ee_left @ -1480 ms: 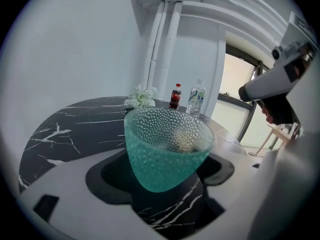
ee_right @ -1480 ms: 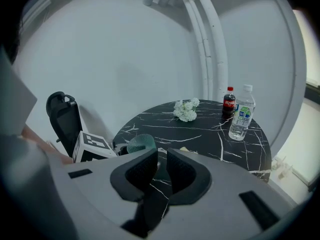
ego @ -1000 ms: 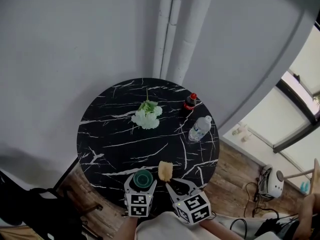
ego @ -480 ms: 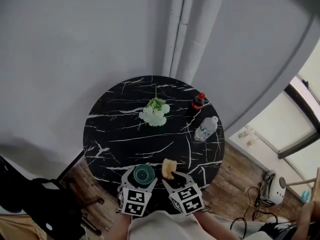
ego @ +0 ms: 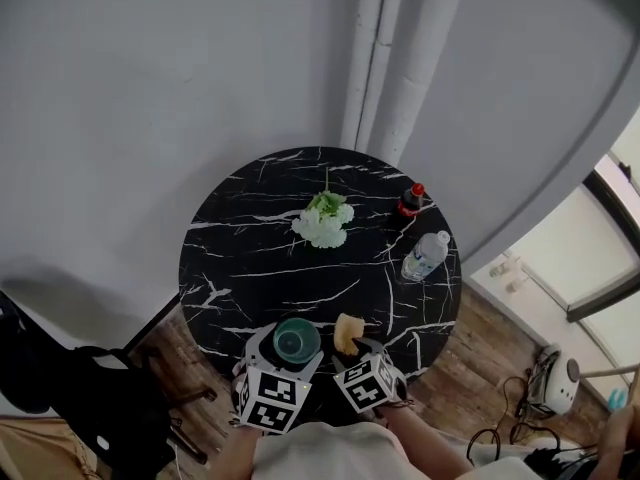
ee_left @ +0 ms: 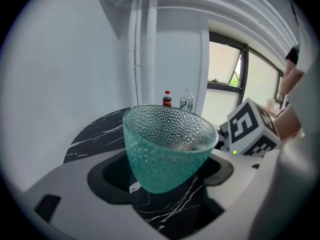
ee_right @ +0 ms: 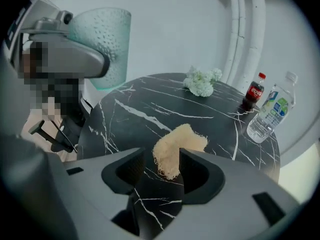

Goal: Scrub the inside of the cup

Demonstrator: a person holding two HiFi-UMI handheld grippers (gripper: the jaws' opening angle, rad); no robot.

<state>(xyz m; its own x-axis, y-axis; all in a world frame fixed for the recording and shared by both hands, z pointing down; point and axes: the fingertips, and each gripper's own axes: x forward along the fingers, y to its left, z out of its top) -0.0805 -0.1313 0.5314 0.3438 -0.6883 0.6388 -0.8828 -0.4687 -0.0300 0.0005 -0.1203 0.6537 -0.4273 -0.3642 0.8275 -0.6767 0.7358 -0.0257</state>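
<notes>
A green dimpled glass cup (ee_left: pixel 167 146) sits upright between the jaws of my left gripper (ee_left: pixel 165 171), which is shut on its lower half. From the head view the cup (ego: pixel 296 340) is over the near table edge. A pale fibrous scrubber (ee_right: pixel 175 151) lies between the jaws of my right gripper (ee_right: pixel 162 166). Those jaws are opening: the scrubber leans on the right-hand jaw, with a gap to the other. In the head view the scrubber (ego: pixel 349 332) is just right of the cup. The right gripper view also shows the cup (ee_right: pixel 102 44) raised at upper left.
The round black marble table (ego: pixel 250 258) carries a bunch of white flowers (ego: pixel 323 220), a cola bottle (ego: pixel 410 200) and a water bottle (ego: pixel 425 255) on its far right side. White pipes (ego: pixel 395 58) run up the wall behind. A dark chair (ego: pixel 110 408) stands at lower left.
The right gripper's jaws have spread apart around the scrubber. Both grippers sit a little lower and closer together at the near table edge; the cup stays gripped.
</notes>
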